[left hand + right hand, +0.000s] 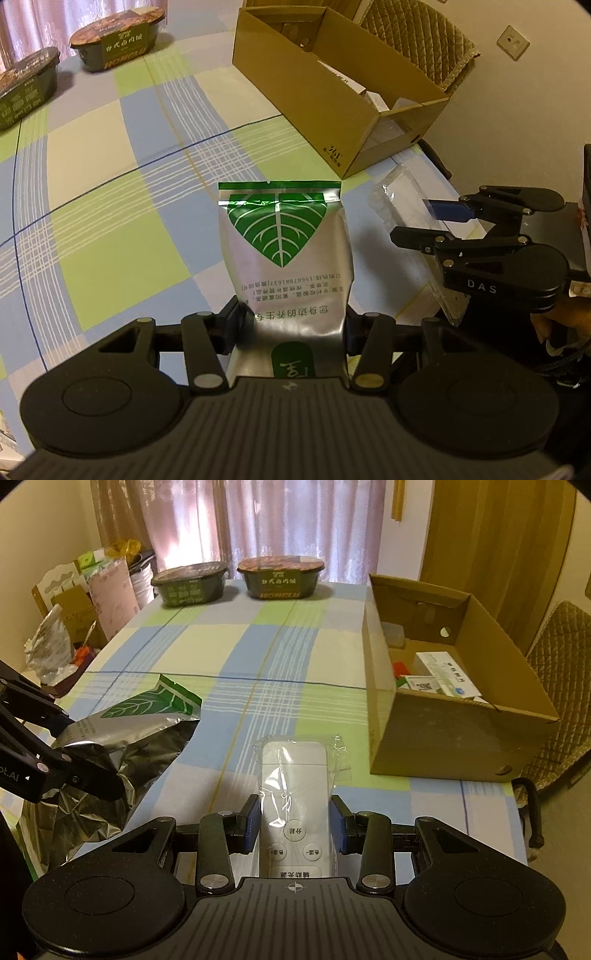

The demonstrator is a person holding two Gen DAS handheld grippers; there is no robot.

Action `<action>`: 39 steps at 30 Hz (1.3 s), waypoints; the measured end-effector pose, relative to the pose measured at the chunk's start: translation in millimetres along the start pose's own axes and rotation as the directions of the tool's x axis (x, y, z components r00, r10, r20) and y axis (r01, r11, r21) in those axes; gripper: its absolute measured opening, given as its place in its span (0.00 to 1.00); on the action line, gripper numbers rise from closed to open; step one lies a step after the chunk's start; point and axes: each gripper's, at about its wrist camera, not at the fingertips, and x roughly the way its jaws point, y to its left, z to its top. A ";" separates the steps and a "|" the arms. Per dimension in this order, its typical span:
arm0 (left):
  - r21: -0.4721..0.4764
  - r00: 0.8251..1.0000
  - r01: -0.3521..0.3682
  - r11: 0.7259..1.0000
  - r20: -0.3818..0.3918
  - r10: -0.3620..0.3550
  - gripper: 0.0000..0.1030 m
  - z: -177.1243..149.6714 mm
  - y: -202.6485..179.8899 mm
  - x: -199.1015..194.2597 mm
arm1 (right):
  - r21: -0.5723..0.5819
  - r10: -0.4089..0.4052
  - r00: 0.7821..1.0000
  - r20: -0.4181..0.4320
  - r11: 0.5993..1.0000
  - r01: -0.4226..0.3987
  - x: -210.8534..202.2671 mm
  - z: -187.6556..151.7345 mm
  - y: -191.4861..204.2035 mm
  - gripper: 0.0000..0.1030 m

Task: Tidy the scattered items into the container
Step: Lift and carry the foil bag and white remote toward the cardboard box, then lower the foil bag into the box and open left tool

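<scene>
The silver foil pouch with a green leaf print (286, 258) runs lengthwise away from the left gripper (291, 325), which pinches its crumpled lower end above the checked tablecloth (110, 221); the right gripper (293, 823) clamps a white remote in clear plastic wrap (293, 797), pointing forward, left of the open cardboard box (443, 738)
</scene>
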 end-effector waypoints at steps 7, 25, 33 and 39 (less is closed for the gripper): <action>0.018 1.000 -0.008 1.000 0.011 0.008 0.44 8.5 -11.7 -3.1 | 0.011 -0.010 1.000 0.022 1.000 0.010 -10.8 1.8 -8.4 0.40; 0.041 0.997 0.031 0.999 0.068 -0.034 0.44 75.1 -66.6 7.9 | 0.078 -0.096 0.990 0.108 0.993 0.087 -49.8 27.6 -74.5 0.40; -0.005 0.992 0.049 0.999 0.117 -0.048 0.44 134.7 -93.8 20.4 | 0.064 -0.151 0.978 0.146 0.988 0.143 -53.0 58.1 -119.9 0.40; -0.110 0.984 0.072 0.991 0.168 -0.052 0.44 178.1 -104.6 33.4 | 0.072 -0.168 0.970 0.175 0.985 0.157 -45.1 84.1 -149.0 0.40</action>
